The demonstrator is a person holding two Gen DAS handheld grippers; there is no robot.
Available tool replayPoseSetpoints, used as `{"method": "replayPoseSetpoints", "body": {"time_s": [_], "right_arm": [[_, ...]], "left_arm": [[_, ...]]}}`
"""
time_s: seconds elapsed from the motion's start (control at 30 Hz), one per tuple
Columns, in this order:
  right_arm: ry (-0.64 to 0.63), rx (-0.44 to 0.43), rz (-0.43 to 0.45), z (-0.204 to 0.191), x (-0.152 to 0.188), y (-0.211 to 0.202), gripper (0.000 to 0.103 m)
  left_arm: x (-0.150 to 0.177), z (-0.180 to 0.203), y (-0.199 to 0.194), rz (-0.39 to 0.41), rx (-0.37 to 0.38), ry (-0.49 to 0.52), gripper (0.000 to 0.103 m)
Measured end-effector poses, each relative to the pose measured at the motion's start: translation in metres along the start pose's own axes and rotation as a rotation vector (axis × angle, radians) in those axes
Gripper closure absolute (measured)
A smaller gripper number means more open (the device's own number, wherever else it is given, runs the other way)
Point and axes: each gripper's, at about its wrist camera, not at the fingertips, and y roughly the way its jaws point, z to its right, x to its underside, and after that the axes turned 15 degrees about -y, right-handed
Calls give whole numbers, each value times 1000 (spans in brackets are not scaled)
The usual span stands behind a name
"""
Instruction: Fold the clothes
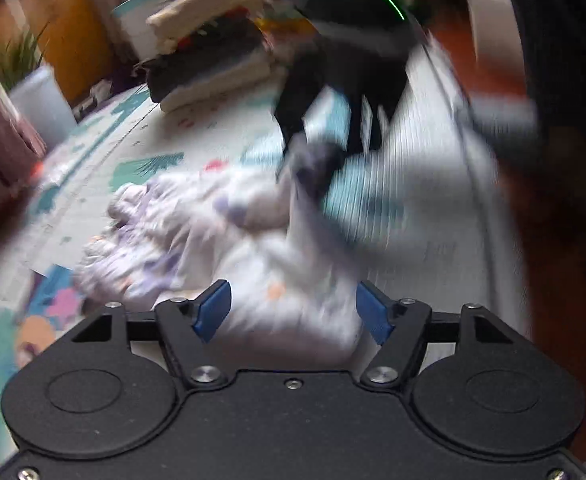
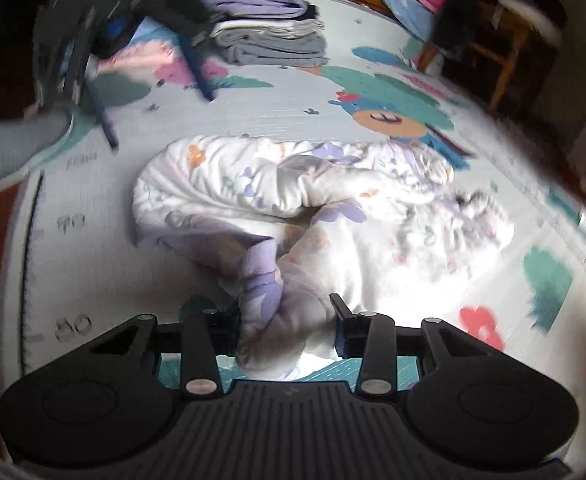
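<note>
White floral garment (image 2: 277,200), crumpled mid-mat (image 2: 253,120): soft, light, floppy. Right gripper (image 2: 289,320) pinches a bunched end; left gripper (image 1: 293,312) wide, empty. Grab hem corners w/ both.

Soft daylight, heavy motion blur across the left wrist view, white floral garment (image 2: 293,208) blown out by glare on its right side in the right wrist view, fisheye bending and dark vignetted corners around it

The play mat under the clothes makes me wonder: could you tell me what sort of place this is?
Probably a home, likely a child's play area: a cartoon-printed play mat on the floor, stacks of folded clothes on it, and a potted plant by a curtain.
</note>
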Motion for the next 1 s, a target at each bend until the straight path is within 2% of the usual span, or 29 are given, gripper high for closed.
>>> {"method": "replayPoseSetpoints", "body": {"time_s": [0.07, 0.13, 0.17, 0.23, 0.3, 0.37, 0.47, 0.63, 0.83, 0.93, 1.0], "right_arm": [[64, -19, 7, 7, 4, -2, 61], [68, -29, 2, 7, 6, -2, 61], [66, -33, -1, 6, 5, -2, 61], [74, -37, -4, 6, 3, 1, 61], [80, -40, -6, 5, 3, 4, 61], [76, -43, -11, 5, 4, 5, 61], [72, -45, -14, 5, 4, 6, 61], [72, -38, -15, 2, 3, 7, 61], [63, -39, -21, 0, 3, 8, 61], [50, -36, -24, -1, 2, 9, 61], [40, -35, -27, -2, 1, 8, 61]], "left_arm": [[18, 11, 7, -6, -37, 119, 33], [30, 18, 12, 1, -44, 213, 32], [33, 19, 14, 7, -41, 240, 32], [32, 18, 14, 29, -40, 228, 31], [33, 26, 13, 89, -88, 292, 28], [43, 39, 15, 126, -139, 440, 24], [38, 34, 19, 103, -106, 335, 24], [34, 31, 31, 92, -108, 220, 24], [33, 29, 37, 86, -39, 150, 25], [28, 22, 40, 52, 14, 140, 27], [20, 17, 42, 4, 62, 174, 30]]}}
